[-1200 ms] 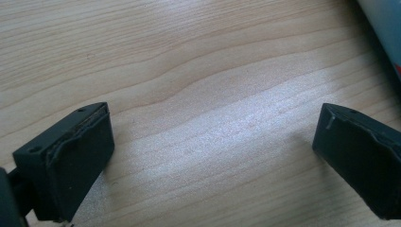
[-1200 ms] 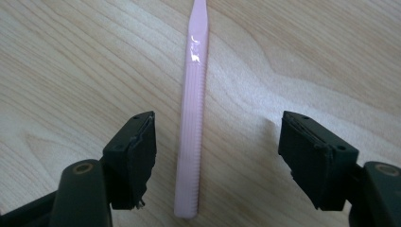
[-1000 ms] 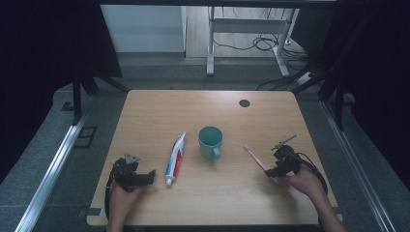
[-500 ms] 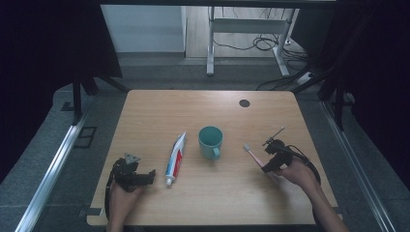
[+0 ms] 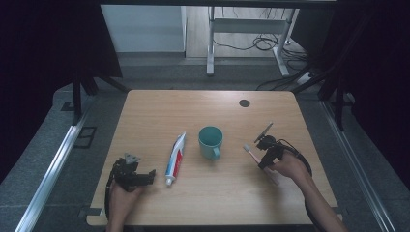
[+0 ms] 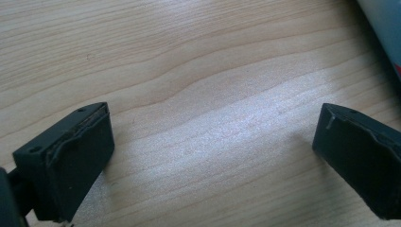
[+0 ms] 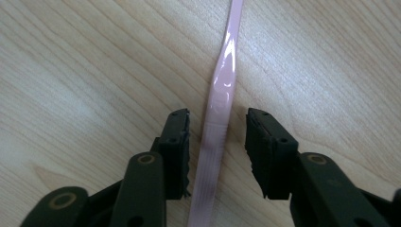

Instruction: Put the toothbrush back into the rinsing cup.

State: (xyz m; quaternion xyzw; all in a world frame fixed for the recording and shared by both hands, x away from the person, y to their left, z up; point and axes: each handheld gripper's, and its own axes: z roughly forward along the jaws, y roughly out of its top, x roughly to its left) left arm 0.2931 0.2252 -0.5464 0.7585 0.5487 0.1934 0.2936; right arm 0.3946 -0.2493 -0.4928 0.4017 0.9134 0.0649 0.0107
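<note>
A pink toothbrush (image 5: 249,150) lies on the wooden table (image 5: 193,111), right of a teal cup (image 5: 210,140). My right gripper (image 5: 264,159) is low over its handle. In the right gripper view the jaws of that gripper (image 7: 217,116) stand open on either side of the toothbrush handle (image 7: 226,61), with small gaps and no contact. A white, blue and red toothpaste tube (image 5: 175,157) lies left of the cup. My left gripper (image 5: 150,176) rests near the front left, just left of the tube. Its jaws (image 6: 213,123) are wide open over bare wood, the tube's edge (image 6: 385,21) at the upper right.
A dark round grommet (image 5: 244,103) sits near the table's far edge. Beyond the table stand metal frame legs (image 5: 210,43) and cables on the floor. Dark curtains hang on both sides. Bare wood stretches across the far half of the table.
My right gripper has slid left and slightly forward until its jaws straddle the toothbrush handle. The left gripper, the tube and the cup have not moved.
</note>
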